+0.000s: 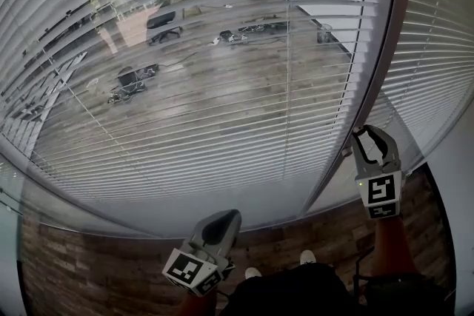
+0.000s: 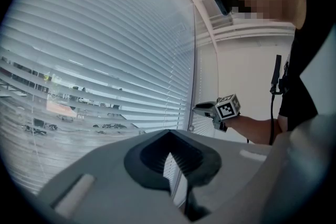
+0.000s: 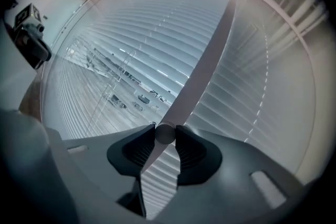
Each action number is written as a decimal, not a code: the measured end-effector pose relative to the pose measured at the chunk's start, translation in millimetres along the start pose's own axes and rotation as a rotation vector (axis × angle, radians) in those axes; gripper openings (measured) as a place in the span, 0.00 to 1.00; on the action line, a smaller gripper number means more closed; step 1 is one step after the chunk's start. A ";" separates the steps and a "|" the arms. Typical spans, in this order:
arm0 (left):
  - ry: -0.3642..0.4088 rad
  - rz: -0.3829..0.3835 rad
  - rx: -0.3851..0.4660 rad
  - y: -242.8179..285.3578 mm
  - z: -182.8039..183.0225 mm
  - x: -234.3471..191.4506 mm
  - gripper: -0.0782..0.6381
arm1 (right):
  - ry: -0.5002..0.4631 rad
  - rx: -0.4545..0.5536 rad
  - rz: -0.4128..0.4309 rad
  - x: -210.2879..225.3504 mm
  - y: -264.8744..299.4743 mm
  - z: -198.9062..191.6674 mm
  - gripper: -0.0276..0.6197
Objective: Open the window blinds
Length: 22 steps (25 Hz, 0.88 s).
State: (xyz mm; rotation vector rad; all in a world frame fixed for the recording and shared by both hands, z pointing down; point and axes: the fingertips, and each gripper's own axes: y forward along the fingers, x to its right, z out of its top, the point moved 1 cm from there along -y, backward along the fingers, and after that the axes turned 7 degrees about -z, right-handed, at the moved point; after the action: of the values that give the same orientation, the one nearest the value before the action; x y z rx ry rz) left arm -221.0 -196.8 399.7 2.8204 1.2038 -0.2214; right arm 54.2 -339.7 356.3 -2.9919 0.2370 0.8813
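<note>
Head view: the lowered blinds (image 1: pixel 222 85) spread left of the window post (image 1: pixel 370 78). The right gripper (image 1: pixel 368 135) is just right of that post, and the left gripper (image 1: pixel 224 222) is well apart, lower left, over the wooden floor (image 1: pixel 89 270). Left gripper view: its jaws are together and empty. Right gripper view: the jaws are clenched on the tilt wand (image 3: pixel 205 65), which runs upward before the post, so a twist about that axis likely comes next.

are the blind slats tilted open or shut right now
Partly open: the blinds hang lowered, yet the wooden floor and chairs beyond show through the gaps between slats.
</note>
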 end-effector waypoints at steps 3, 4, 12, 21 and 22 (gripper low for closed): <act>0.006 0.002 0.002 0.8 4.8 0.2 0.11 | -0.116 -0.008 -0.033 0.4 -0.3 -1.2 0.27; 0.008 0.001 0.007 1.3 7.0 0.5 0.11 | -0.148 -0.013 -0.040 -0.2 -1.0 -0.5 0.27; 0.005 -0.006 0.008 2.5 4.6 0.2 0.11 | -0.369 -0.020 -0.087 -4.8 -0.3 -3.3 0.27; 0.010 -0.003 -0.004 1.3 3.7 -0.4 0.11 | -0.374 -0.018 -0.088 -6.7 -0.3 -4.8 0.27; 0.012 -0.004 -0.009 0.5 1.2 -0.8 0.11 | -0.362 -0.018 -0.086 -6.6 -0.3 -4.7 0.27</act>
State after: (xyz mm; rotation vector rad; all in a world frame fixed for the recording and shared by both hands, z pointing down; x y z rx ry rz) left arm -221.3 -197.9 398.6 2.8166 1.2093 -0.1989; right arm 51.2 -338.7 363.8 -2.7623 0.0923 1.3908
